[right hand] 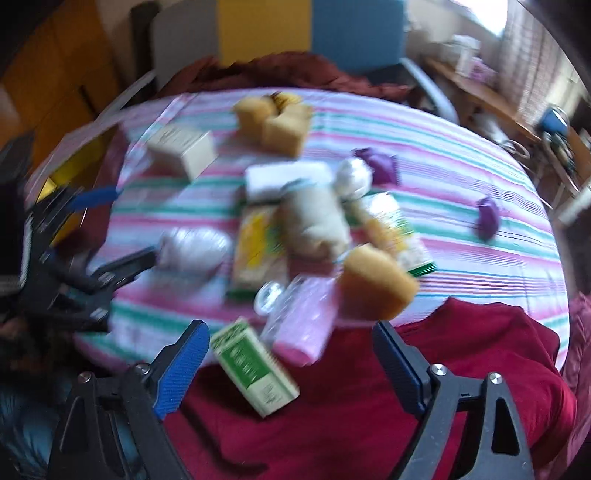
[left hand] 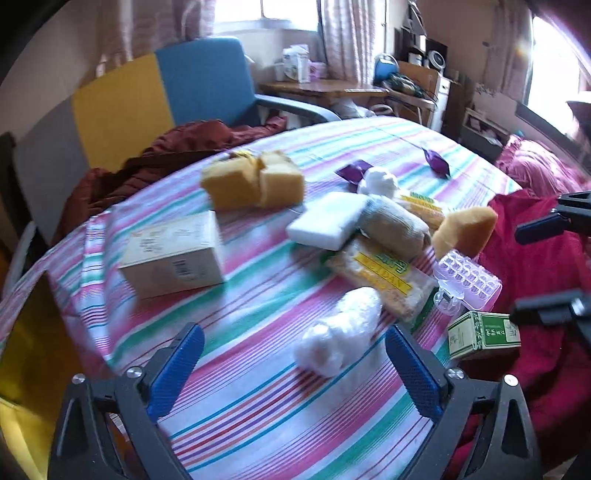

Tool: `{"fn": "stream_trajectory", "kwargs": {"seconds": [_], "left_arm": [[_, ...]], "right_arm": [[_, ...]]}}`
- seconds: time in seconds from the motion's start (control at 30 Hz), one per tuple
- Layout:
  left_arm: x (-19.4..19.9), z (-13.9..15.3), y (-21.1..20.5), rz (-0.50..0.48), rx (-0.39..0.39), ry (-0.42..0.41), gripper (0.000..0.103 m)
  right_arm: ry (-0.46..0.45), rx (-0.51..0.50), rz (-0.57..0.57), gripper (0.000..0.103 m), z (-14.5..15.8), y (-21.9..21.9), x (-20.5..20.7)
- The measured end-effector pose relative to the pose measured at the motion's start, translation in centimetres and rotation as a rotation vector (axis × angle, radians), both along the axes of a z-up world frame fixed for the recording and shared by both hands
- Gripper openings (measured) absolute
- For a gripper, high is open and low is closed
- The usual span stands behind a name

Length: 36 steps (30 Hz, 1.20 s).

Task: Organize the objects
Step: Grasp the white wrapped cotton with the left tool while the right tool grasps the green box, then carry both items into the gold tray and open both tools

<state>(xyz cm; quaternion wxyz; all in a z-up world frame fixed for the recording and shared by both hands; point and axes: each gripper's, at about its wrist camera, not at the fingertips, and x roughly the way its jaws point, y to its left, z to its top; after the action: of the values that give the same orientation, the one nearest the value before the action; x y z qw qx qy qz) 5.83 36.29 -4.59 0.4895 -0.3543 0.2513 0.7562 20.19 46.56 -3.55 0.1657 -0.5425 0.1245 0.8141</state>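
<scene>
The left gripper [left hand: 295, 373] has its blue fingers [left hand: 177, 369] wide apart over the striped tabletop [left hand: 258, 406], with a white plastic-wrapped bundle [left hand: 340, 332], perhaps cotton, just beyond them, untouched.

Both wrist cameras are looking steeply down, close over the striped bedsheet [left hand: 258, 406], sharing the central clutter; the left gripper [right hand: 110, 229] is showing in the right view.

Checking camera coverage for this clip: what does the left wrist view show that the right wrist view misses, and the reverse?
Left wrist only: the window with curtains behind the desk, and the right tongs at its right edge.
Right wrist only: the left tongs at its left edge, near the clear wrapped bundle.
Both: striped cloth, green box, beige box, yellow sponges.
</scene>
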Motion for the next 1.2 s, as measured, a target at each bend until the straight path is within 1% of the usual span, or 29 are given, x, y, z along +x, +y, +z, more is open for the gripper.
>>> {"fn": "stream_trajectory", "kwargs": {"seconds": [0.07,0.13,0.2,0.23,0.3,0.33,0.37,0.4,0.43,0.47,0.5,0.6,0.67,0.7,0.8,0.9,0.97,1.0,1.03,1.1,1.2], "left_arm": [[0.1,-0.7,0.9,-0.021,-0.019,-0.008,0.09],[0.0,-1.4,1.6,-0.032,-0.039,-0.016,0.084],[-0.3,-2.1,2.2,-0.04,-0.052,-0.027,0.082],[-0.4,-2.3,2.4,-0.043,-0.057,-0.036,0.079],[-0.4,-2.9,2.8,-0.052,-0.059,-0.057,0.07],[-0.4,-3.2,3.0,-0.059,-0.067,-0.066,0.06],[-0.4,-3.5,3.1,-0.064,-0.079,-0.076,0.048],[-0.4,-3.7,3.1,-0.068,-0.086,-0.088,0.041],[-0.4,-4.0,3.0,-0.073,-0.091,-0.104,0.037],[-0.3,-4.0,2.6,-0.072,-0.08,-0.098,0.037],[-0.3,-3.9,2.5,-0.071,-0.077,-0.095,0.036],[-0.4,-2.9,1.1,-0.063,-0.041,-0.111,0.036],[-0.7,-2.1,0.3,-0.05,-0.013,-0.134,0.036],[-0.9,-1.4,-0.6,-0.035,0.012,-0.151,0.036],[-1.6,0.0,-2.4,0.005,0.051,-0.17,0.036],[-2.6,1.5,-5.1,0.074,0.087,-0.18,0.036],[-3.6,2.6,-7.9,0.15,0.112,-0.16,0.037],[-3.9,2.9,-8.8,0.178,0.12,-0.15,0.037],[-4.5,3.2,-10.2,0.219,0.131,-0.142,0.037],[-5.9,3.9,-13.4,0.31,0.149,-0.128,0.037],[-8.0,4.3,-18.2,0.464,0.158,-0.099,0.037]], "right_arm": [[-0.027,-0.013,0.04,0.089,-0.4,-0.6,-0.2],[-0.053,-0.03,0.075,0.084,-0.7,-1.1,-0.5],[-0.102,-0.054,0.114,0.077,-1.3,-1.8,-0.9],[-0.124,-0.058,0.126,0.076,-1.8,-2.0,-1.1],[-0.179,-0.062,0.139,0.068,-2.9,-2.3,-1.5],[-0.199,-0.058,0.138,0.067,-3.3,-2.3,-1.6],[-0.223,-0.052,0.14,0.062,-3.9,-2.4,-1.9],[-0.241,-0.052,0.145,0.051,-4.3,-2.4,-2.1],[-0.258,-0.052,0.15,0.045,-4.8,-2.5,-2.3],[-0.276,-0.048,0.156,0.036,-5.4,-2.7,-2.4],[-0.285,-0.042,0.163,0.034,-5.6,-2.8,-2.5],[-0.25,-0.044,0.154,0.031,-4.9,-2.6,-2.4],[-0.216,-0.052,0.167,0.031,-4.1,-3.0,-2.1],[-0.178,-0.071,0.186,0.031,-3.3,-3.4,-1.9],[-0.095,-0.093,0.235,0.031,-1.2,-4.8,-1.8],[-0.02,-0.1,0.257,0.031,0.3,-6.0,-2.5],[0.027,-0.099,0.267,0.031,1.0,-6.8,-3.5],[0.039,-0.099,0.271,0.031,1.2,-6.7,-4.6],[0.059,-0.095,0.28,0.031,1.7,-7.7,-6.1],[0.103,-0.094,0.302,0.031,2.2,-9.4,-8.4],[0.156,-0.109,0.335,0.031,3.1,-11.4,-11.6]]}}
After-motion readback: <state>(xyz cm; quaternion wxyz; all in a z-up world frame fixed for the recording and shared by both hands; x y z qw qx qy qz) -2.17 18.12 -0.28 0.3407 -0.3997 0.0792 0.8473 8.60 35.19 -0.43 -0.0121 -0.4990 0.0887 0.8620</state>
